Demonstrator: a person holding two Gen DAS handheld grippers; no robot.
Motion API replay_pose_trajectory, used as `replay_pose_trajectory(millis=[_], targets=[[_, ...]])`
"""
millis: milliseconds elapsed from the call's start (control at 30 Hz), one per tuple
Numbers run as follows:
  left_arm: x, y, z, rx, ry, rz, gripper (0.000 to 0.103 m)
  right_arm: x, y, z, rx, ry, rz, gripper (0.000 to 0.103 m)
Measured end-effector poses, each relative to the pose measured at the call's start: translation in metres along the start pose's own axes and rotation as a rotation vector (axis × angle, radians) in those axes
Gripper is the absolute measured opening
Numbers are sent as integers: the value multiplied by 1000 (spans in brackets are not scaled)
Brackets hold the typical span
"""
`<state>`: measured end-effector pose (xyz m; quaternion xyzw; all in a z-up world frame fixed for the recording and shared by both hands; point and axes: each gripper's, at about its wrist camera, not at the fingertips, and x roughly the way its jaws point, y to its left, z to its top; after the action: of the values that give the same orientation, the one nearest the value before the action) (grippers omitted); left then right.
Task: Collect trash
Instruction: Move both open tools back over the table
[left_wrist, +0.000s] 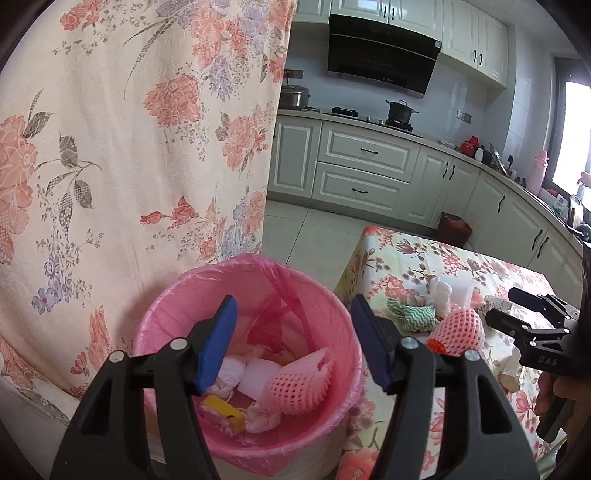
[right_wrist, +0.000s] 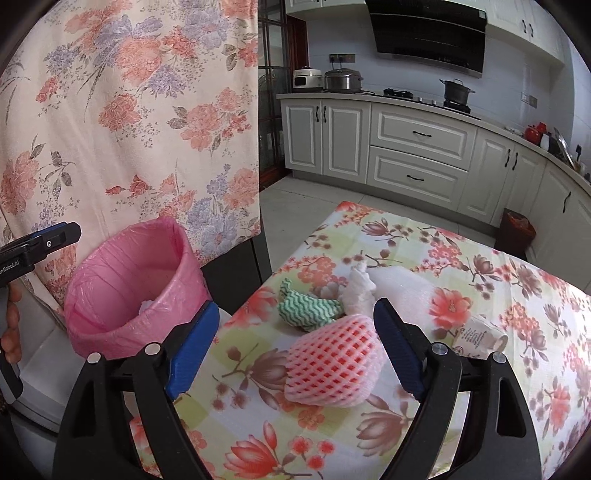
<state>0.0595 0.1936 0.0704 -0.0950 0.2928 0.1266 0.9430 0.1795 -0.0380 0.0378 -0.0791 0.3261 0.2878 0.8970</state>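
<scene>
White kitchen cabinets (right_wrist: 417, 147) line the far wall under a black range hood (right_wrist: 430, 35), above pale floor tiles (right_wrist: 295, 210), beside a floral curtain (right_wrist: 129, 110).

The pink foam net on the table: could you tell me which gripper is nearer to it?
Right. The right gripper is open right at the pink foam net. The left gripper hangs open over the pink-lined bin beside the table.

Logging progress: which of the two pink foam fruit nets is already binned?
The pink foam net inside the pink-lined bin; the other net lies on the floral tablecloth.
</scene>
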Motion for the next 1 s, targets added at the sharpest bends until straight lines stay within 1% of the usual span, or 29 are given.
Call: replay_pose_trajectory(millis=[233, 300, 367, 533, 800, 1000], targets=[[5, -23, -4, 16, 16, -43, 67, -19, -40, -25, 35, 1, -88, 83], [7, -30, -7, 24, 20, -46, 69, -24, -51, -33, 53, 3, -104, 83], [8, -38, -9, 34, 24, -60, 69, -28, -61, -40, 71, 7, -118, 83], [10, -62, -15, 69, 33, -97, 69, -35, -79, -58, 105, 16, -146, 83], [20, -93, -25, 94, 61, -142, 69, -40, -103, -87, 161, 45, -171, 84], [28, -115, -31, 112, 79, -175, 70, -40, -115, -101, 190, 65, -184, 84]])
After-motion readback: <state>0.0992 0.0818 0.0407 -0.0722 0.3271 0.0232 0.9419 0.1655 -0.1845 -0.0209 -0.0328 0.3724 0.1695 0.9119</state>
